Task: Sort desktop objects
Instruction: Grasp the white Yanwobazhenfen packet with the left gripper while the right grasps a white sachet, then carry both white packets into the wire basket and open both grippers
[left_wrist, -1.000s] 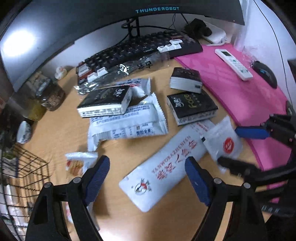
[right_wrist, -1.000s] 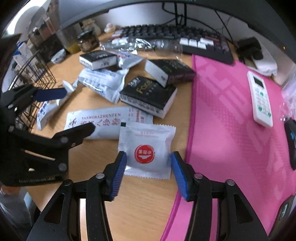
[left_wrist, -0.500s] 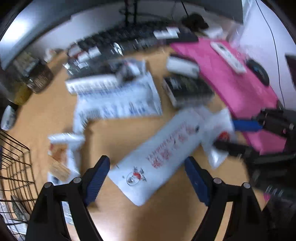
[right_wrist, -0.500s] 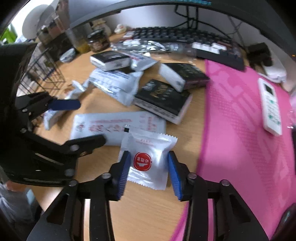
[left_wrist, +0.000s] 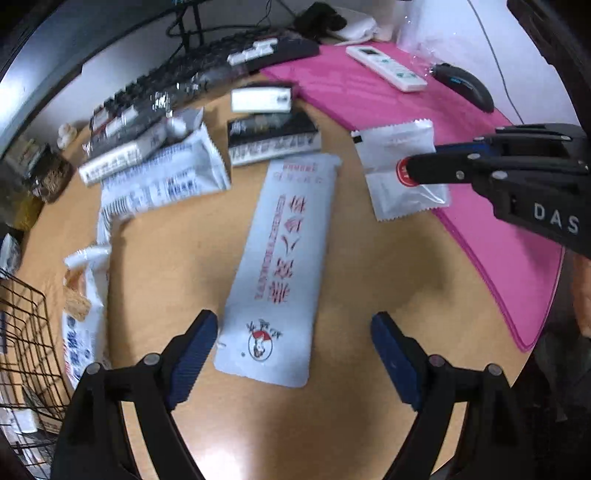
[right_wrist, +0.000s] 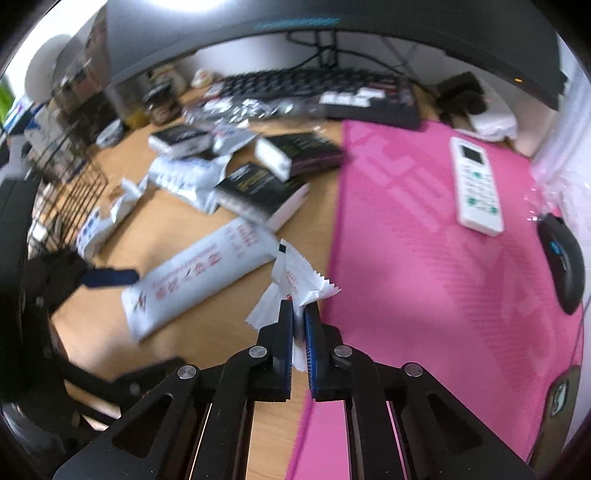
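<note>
A small white packet with a red round mark (right_wrist: 295, 273) is pinched and crumpled between the pads of my right gripper (right_wrist: 298, 310), whose jaws are closing on it. It hangs lifted above the desk edge of the pink mat (right_wrist: 424, 258). From the left wrist view, the same packet (left_wrist: 395, 147) sits in the right gripper (left_wrist: 424, 162) at the right. My left gripper (left_wrist: 293, 325) stands open above the near end of a long white packet with red lettering (left_wrist: 288, 251), touching nothing. That long packet (right_wrist: 199, 273) lies flat on the wooden desk.
A black wire basket (left_wrist: 22, 332) stands at the left edge. Black boxes (left_wrist: 271, 136) and several white snack packs (left_wrist: 166, 181) lie beyond the long packet. A keyboard (right_wrist: 321, 88), a white remote (right_wrist: 476, 184) and a black mouse (right_wrist: 563, 258) sit further back and right.
My right gripper has shut on the small red-marked packet and raised it off the desk. The left gripper has moved over the long white packet, still open.
</note>
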